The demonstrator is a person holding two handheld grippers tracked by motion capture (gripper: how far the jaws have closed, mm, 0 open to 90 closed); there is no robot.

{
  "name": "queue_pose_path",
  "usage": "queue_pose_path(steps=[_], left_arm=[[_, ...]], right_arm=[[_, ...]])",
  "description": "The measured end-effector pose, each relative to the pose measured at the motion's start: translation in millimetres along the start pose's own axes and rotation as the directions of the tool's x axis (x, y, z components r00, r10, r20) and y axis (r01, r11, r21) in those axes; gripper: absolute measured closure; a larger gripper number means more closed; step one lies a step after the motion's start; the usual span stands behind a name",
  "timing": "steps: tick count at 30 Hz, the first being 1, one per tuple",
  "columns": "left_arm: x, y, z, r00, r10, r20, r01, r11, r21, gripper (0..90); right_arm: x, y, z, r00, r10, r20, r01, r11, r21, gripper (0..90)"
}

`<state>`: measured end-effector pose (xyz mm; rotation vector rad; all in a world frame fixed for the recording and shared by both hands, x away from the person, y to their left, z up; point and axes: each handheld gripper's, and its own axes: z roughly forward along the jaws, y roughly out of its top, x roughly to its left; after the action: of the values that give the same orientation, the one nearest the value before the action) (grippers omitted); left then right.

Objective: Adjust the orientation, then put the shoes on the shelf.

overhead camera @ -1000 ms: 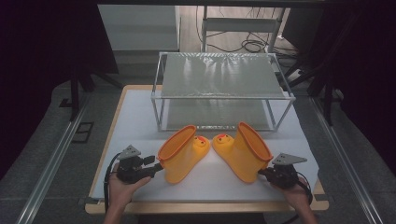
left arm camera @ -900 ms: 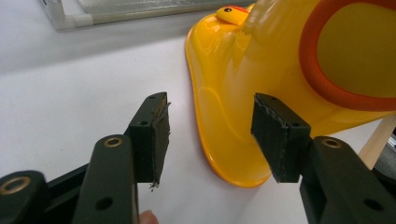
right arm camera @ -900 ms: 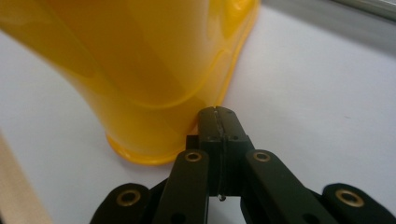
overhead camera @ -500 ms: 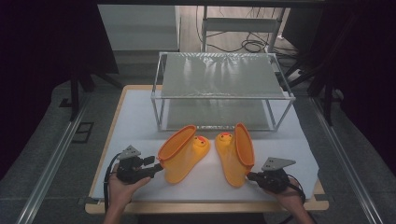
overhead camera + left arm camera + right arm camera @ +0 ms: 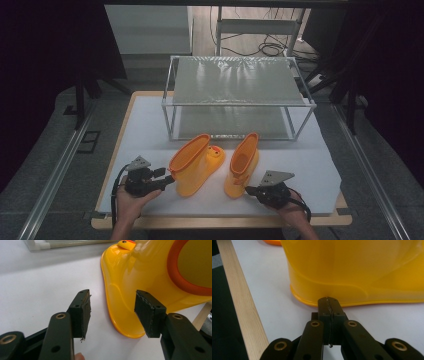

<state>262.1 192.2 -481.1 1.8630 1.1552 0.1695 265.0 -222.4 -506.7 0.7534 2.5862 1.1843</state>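
The right gripper is seen with its jaws pressed together, nothing between them, its tip touching the sole rim of the right boot, which lies on its side on the white table. The wooden table edge runs close beside this gripper. The left gripper is held with its jaws apart, just beside the sole of the left boot, one pad nearly against the boot's side; bare white surface lies open beyond the other pad. The boots lie near each other with a gap between them. Behind them a wire rack is set, a narrow strip of table being left between
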Motion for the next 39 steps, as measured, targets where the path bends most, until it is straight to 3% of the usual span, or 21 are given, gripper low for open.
queue_pose_path(steps=[9, 11, 13, 15, 16, 17, 18, 21, 22, 24, 27, 30, 32, 34, 35, 39], left_arm=[[1.6, -0.7, -0.6, 1.0000, -0.006, -0.004, 0.006, 1.0000, 0.002, 47.0], [1.4, -0.9, -1.7, 1.0000, -0.007, -0.004, 0.007, 1.0000, -0.001, 47.0], [1.8, -0.7, -2.8, 0.9993, -0.028, 0.026, 0.028, 0.9996, -0.007, 46.8], [0.9, 0.4, -3.8, 0.9996, -0.023, 0.015, 0.023, 0.9997, -0.009, 46.8], [1.1, 0.7, -4.2, 0.9997, -0.018, 0.013, 0.019, 0.9998, -0.008, 46.8], [1.4, 0.6, -4.5, 0.9995, -0.024, 0.018, 0.024, 0.9997, -0.011, 46.8], [2.5, 0.2, -4.8, 0.9996, -0.024, 0.016, 0.024, 0.9997, -0.010, 46.8], [4.2, -0.7, -5.3, 0.9995, -0.028, 0.011, 0.028, 0.9996, -0.008, 46.8], [4.3, -0.7, -5.4, 0.9996, -0.026, 0.006, 0.026, 0.9996, -0.008, 46.8], [3.6, -0.3, -5.8, 0.9996, -0.025, 0.008, 0.025, 0.9996, -0.009, 46.7], [2.6, 0.2, -6.3, 0.9997, -0.023, 0.009, 0.023, 0.9997, -0.012, 46.7], [1.8, 2.2, -8.3, 0.9997, -0.019, 0.011, 0.020, 0.9997, -0.016, 46.8], [2.4, 4.5, -10.1, 0.9990, -0.031, 0.031, 0.032, 0.9995, -0.010, 47.4], [2.6, 5.5, -10.9, 0.9985, -0.037, 0.040, 0.037, 0.9993, -0.004, 47.8], [3.3, 6.9, -12.3, 0.9975, -0.044, 0.055, 0.044, 0.9991, 0.002, 49.3], [6.2, 14.0, -19.7, 0.9951, -0.047, 0.087, 0.046, 0.9989, 0.012, 49.7]], right_arm=[[4.0, -1.6, -1.6, 0.9998, -0.016, 0.010, 0.016, 0.999, -0.032, 84.0], [-1.3, -7.8, -11.9, 0.9997, 0.020, 0.010, -0.020, 0.998, -0.055, 78.8], [-7.7, -14.4, -20.5, 0.9981, 0.054, 0.029, -0.052, 0.996, -0.074, 75.4], [-11.0, -17.5, -25.2, 0.9964, 0.075, 0.040, -0.071, 0.994, -0.085, 72.1], [-19.7, -23.4, -34.2, 0.9917, 0.114, 0.058, -0.107, 0.987, -0.116, 64.1], [-19.7, -23.4, -34.2, 0.9917, 0.114, 0.058, -0.107, 0.987, -0.116, 64.1], [-30.8, -30.4, -43.2, 0.9867, 0.156, 0.046, -0.147, 0.976, -0.164, 54.0], [-42.0, -38.4, -50.3, 0.9735, 0.211, 0.088, -0.191, 0.961, -0.202, 47.5], [-42.0, -38.4, -50.3, 0.9735, 0.211, 0.088, -0.191, 0.961, -0.202, 47.5], [-48.8, -43.7, -53.4, 0.9573, 0.261, 0.124, -0.232, 0.950, -0.208, 42.2], [-49.7, -44.3, -53.6, 0.9530, 0.269, 0.140, -0.236, 0.948, -0.214, 39.6], [-50.6, -44.4, -55.7, 0.9433, 0.288, 0.166, -0.249, 0.943, -0.222, 38.0], [-52.0, -45.8, -57.6, 0.9353, 0.304, 0.181, -0.261, 0.938, -0.229, 38.0], [-52.7, -46.3, -58.1, 0.9326, 0.309, 0.187, -0.265, 0.937, -0.227, 38.1], [-54.2, -47.2, -58.5, 0.9262, 0.322, 0.196, -0.276, 0.933, -0.230, 38.5], [-55.6, -47.2, -59.6, 0.9258, 0.323, 0.197, -0.277, 0.933, -0.228, 38.7]])
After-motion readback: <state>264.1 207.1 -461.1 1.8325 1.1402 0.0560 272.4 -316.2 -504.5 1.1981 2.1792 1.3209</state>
